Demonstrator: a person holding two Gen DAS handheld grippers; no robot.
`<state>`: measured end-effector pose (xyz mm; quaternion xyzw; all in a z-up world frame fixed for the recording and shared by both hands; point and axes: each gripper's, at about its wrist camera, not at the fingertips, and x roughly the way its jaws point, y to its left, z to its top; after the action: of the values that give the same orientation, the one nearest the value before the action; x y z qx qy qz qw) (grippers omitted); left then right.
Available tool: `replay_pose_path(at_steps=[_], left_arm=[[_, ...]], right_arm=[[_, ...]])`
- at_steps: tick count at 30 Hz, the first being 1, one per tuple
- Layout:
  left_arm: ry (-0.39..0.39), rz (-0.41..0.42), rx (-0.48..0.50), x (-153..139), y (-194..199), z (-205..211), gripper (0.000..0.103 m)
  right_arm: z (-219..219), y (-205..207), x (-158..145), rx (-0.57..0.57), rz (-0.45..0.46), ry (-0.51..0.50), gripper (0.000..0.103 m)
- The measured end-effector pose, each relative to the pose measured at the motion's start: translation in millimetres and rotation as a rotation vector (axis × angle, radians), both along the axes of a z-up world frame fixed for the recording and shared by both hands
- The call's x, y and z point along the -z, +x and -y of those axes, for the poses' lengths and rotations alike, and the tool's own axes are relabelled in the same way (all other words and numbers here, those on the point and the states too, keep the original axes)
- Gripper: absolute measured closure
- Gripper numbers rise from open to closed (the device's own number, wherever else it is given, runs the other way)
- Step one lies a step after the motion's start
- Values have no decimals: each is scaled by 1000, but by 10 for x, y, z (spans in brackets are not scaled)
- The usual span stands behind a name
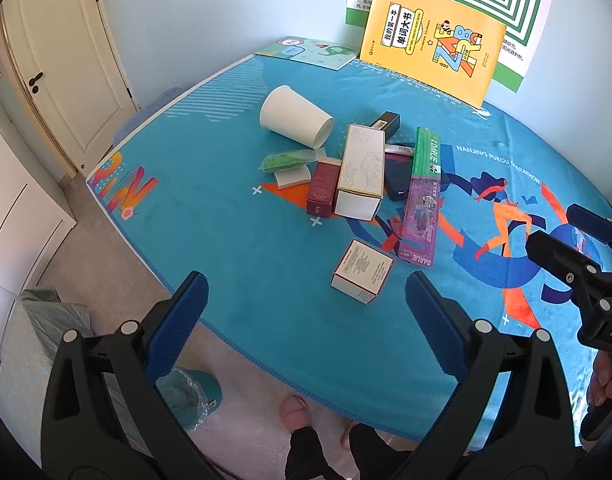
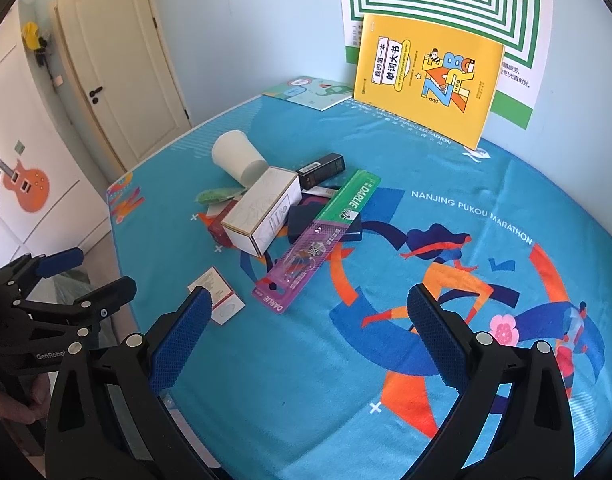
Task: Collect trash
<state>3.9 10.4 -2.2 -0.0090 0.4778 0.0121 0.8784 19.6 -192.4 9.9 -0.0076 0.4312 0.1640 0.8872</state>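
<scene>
**Both tongs empty, the whole pile waiting**

Through the left wrist view, my left tongs (image 1: 306,320) stand spread wide with nothing between the pads, hovering over the near edge of the surface (image 1: 245,280). My right tongs (image 1: 574,236) show at the right edge, also parted and empty. Nothing looks collected yet, as far as I can judge: the paper cup (image 1: 293,117) lies on its side, the tall white box (image 1: 362,172) and maroon box (image 1: 324,188) lean together, a green packet (image 1: 283,160) sits beside them, and a small white box (image 1: 362,271) lies nearest me. The bin with a plastic liner (image 1: 193,396) waits on the floor below the edge.

Through the right wrist view, my right tongs (image 2: 306,332) gape open above bare cloth. Here the toothbrush pack (image 2: 318,240) reads "DARLIE" at both ends; the cloth reads "NANJING PUKOU MARATHON"; the yellow book (image 2: 426,80) carries Chinese characters and "ZAB" artwork. My left tool is marked "GenRobot". A black box (image 2: 321,168) lies behind the pile.
</scene>
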Motion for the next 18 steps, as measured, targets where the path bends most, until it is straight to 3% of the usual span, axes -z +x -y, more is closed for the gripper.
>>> replay_pose_path(at_steps=[18], left_arm=[[0,1,-4,25,-31,10,6]], right_arm=[[13,-28,4,-1,5,2,6]])
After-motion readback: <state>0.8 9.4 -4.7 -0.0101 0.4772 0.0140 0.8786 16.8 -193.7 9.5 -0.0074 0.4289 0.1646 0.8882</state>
